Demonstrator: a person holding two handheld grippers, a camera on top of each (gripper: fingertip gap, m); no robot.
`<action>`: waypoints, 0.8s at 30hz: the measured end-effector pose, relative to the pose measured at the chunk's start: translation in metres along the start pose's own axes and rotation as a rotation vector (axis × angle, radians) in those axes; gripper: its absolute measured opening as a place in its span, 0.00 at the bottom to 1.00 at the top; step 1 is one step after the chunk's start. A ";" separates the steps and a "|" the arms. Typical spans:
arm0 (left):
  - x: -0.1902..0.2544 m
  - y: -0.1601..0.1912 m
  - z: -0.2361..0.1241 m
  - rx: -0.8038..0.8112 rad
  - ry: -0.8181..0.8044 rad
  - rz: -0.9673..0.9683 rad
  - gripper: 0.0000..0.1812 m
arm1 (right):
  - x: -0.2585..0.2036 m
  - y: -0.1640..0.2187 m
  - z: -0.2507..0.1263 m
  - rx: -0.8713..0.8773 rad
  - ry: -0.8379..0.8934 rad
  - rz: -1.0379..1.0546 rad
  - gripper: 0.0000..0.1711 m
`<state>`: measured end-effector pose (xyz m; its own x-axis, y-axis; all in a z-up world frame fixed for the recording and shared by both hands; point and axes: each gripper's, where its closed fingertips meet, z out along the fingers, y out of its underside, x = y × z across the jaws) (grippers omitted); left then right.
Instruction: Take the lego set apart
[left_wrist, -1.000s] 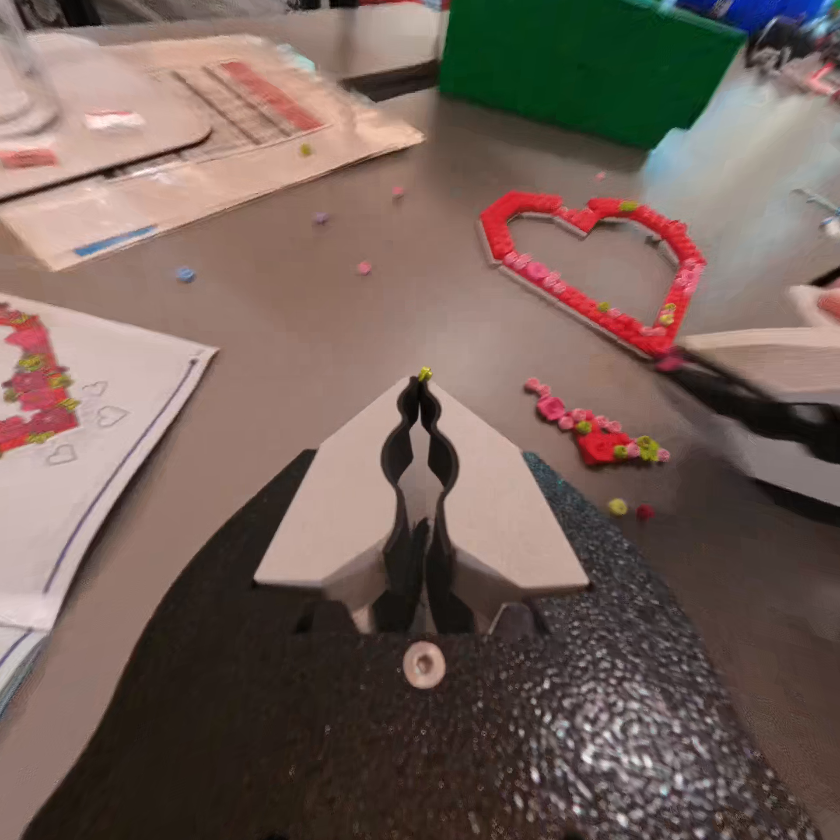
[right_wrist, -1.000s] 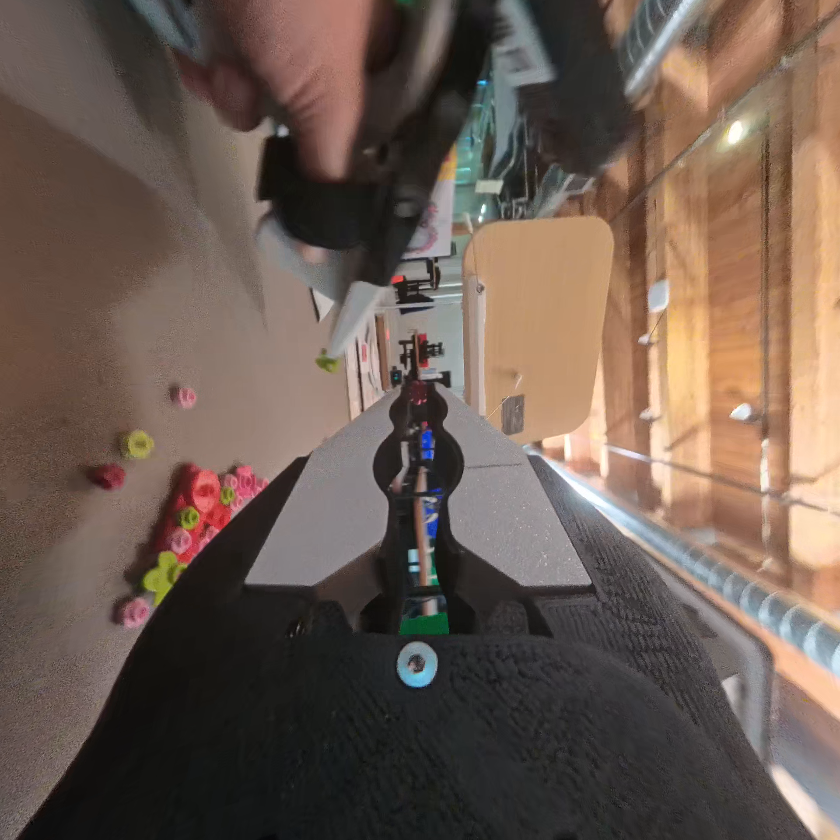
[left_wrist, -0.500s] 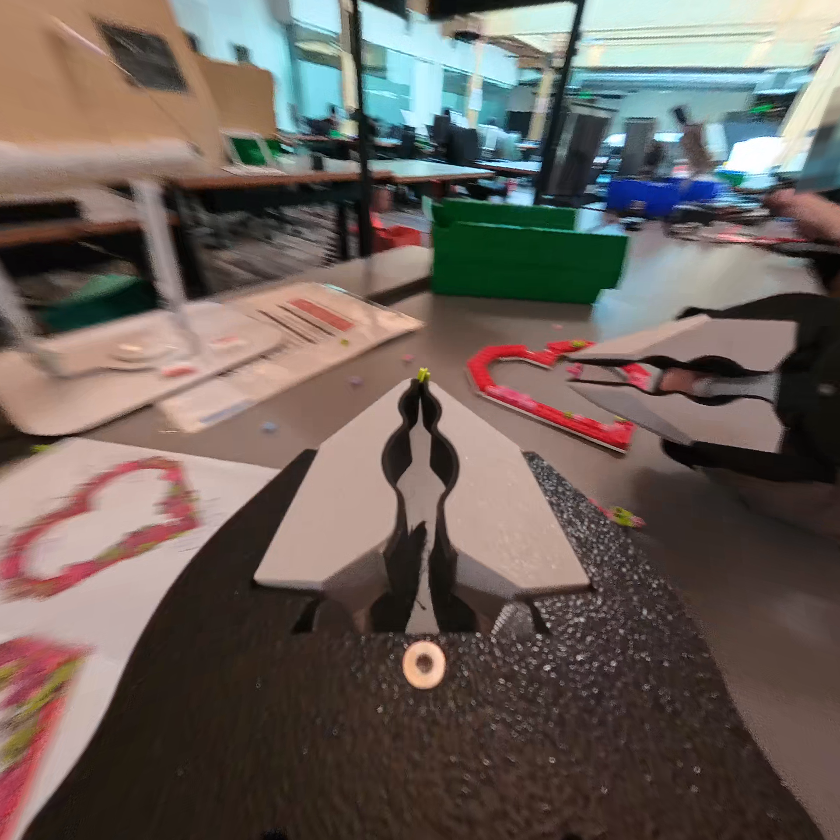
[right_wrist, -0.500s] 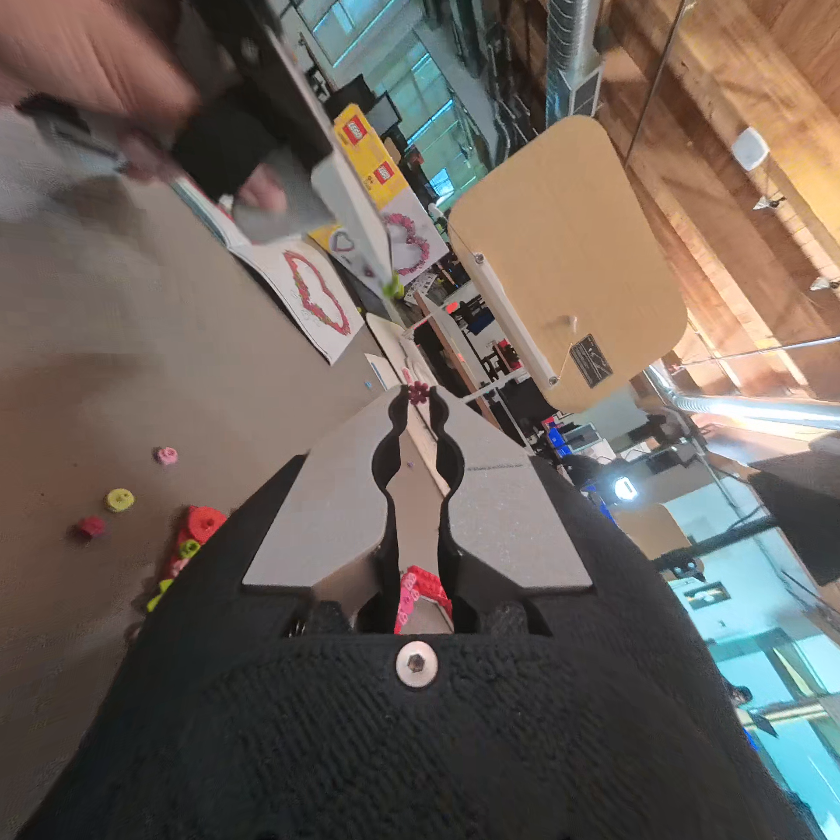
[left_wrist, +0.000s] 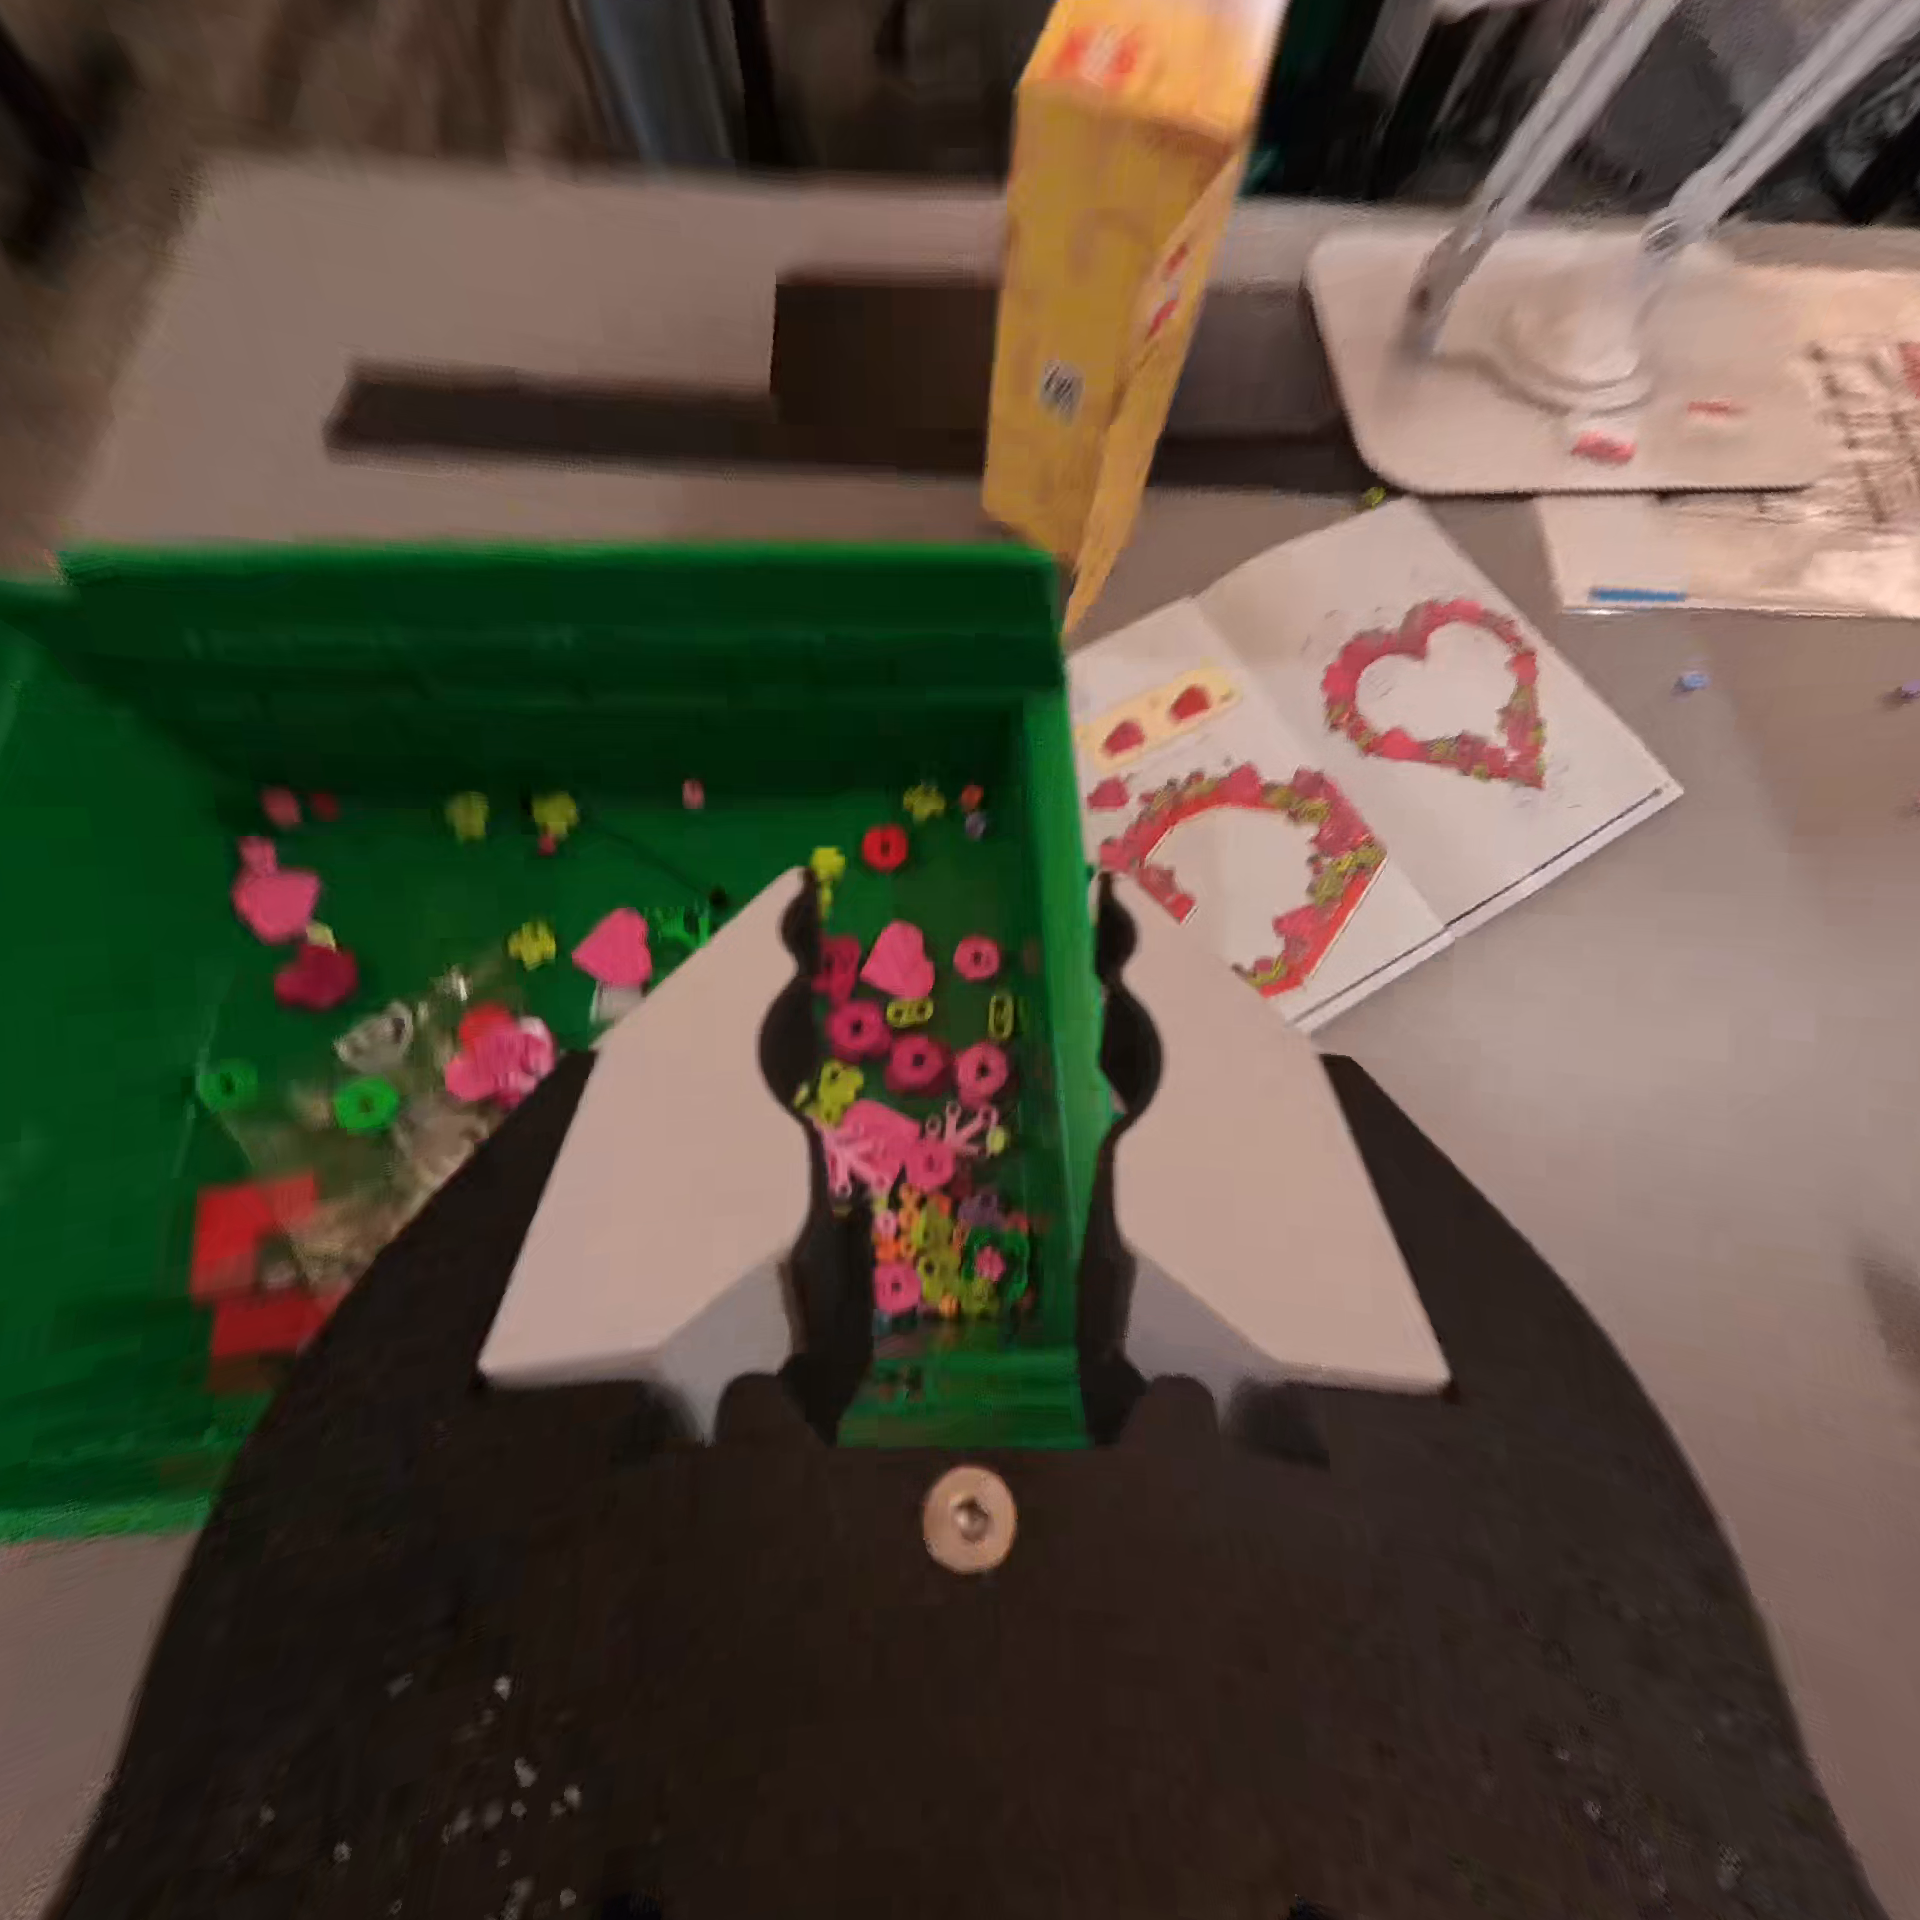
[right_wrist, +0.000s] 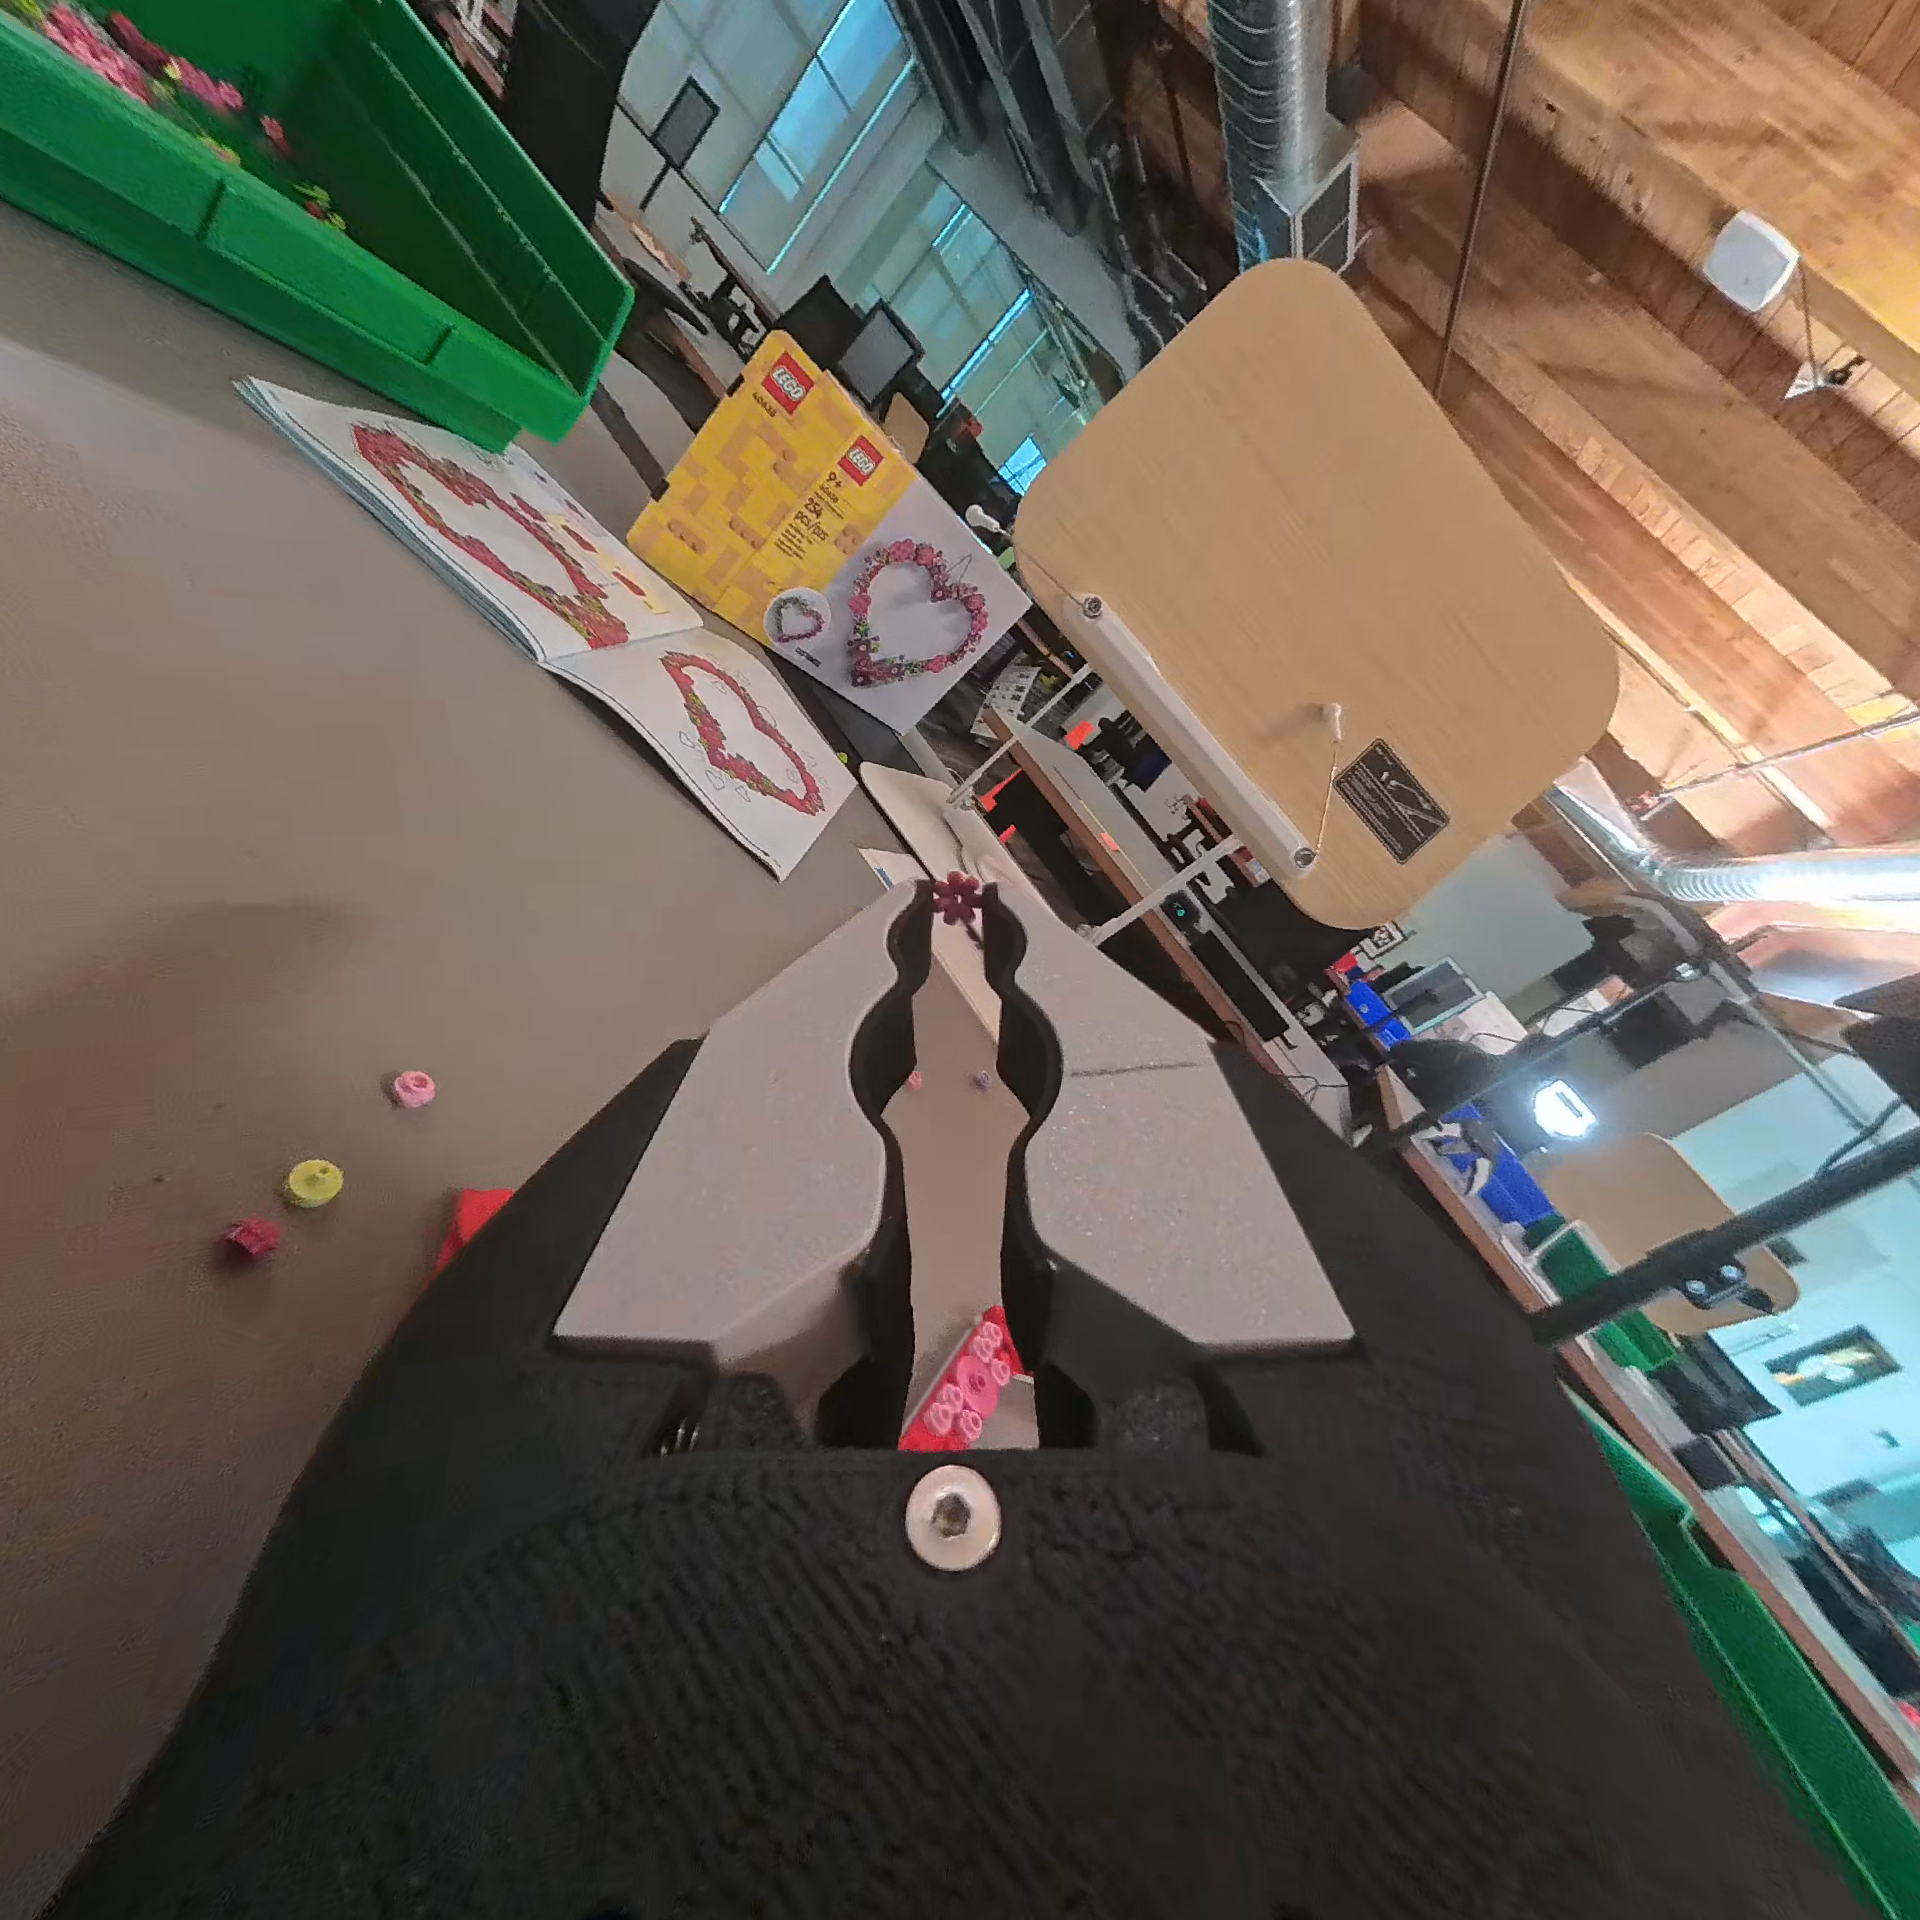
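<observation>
So, working left to right: the left gripper (left_wrist: 951, 904) hangs over the green bin (left_wrist: 540, 623) with its jaws spread wide and nothing between them. Straight below and ahead of the jaws sits a heap of loose pieces (left_wrist: 914, 1049), pink, red and yellow-green, piled against the bin's right wall. More pieces lie scattered left of the jaws. Just right of the jaws, outside the bin, is the open booklet (left_wrist: 1455, 831) on the desk (left_wrist: 1714, 1039), and a yellow box (left_wrist: 1112, 312) stands beyond the tips. That view is pretty blurry, so I can't make out the finer bits.

The right gripper (right_wrist: 958, 896) has its jaws narrowed onto a small dark pink flower (right_wrist: 957, 898), pinched right at the tips and held off the desk. Left of those jaws a few studs (right_wrist: 312, 1182) lie loose on the desk. Down near the base of the jaws, a red and pink chunk of the set (right_wrist: 971, 1387) peeks through the gap, so it's just under the right gripper, much nearer to it than to the left one. I can't tell its long axis from here.

My guess is the flower goes in the bin next. From the right jaws the bin lies far off to the upper left, past the booklet.
</observation>
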<state>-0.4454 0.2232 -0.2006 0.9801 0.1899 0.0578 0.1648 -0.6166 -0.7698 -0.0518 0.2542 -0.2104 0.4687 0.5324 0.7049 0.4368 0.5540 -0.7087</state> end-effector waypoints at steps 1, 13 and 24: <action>-0.008 0.006 0.003 -0.055 0.012 -0.065 0.34 | 0.000 -0.001 0.000 0.004 -0.001 0.008 0.05; -0.016 0.016 0.000 -0.279 0.217 -0.490 0.65 | 0.009 0.000 -0.004 0.029 -0.003 0.125 0.05; 0.046 0.029 -0.011 -0.484 0.590 -0.722 0.69 | 0.007 -0.001 -0.003 0.036 -0.024 0.155 0.05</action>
<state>-0.3946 0.2058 -0.2131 0.5085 0.3118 0.8026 0.6308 -0.7694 -0.1007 -0.0462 0.2554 -0.2046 0.5101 0.6279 0.5878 0.3327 0.4862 -0.8081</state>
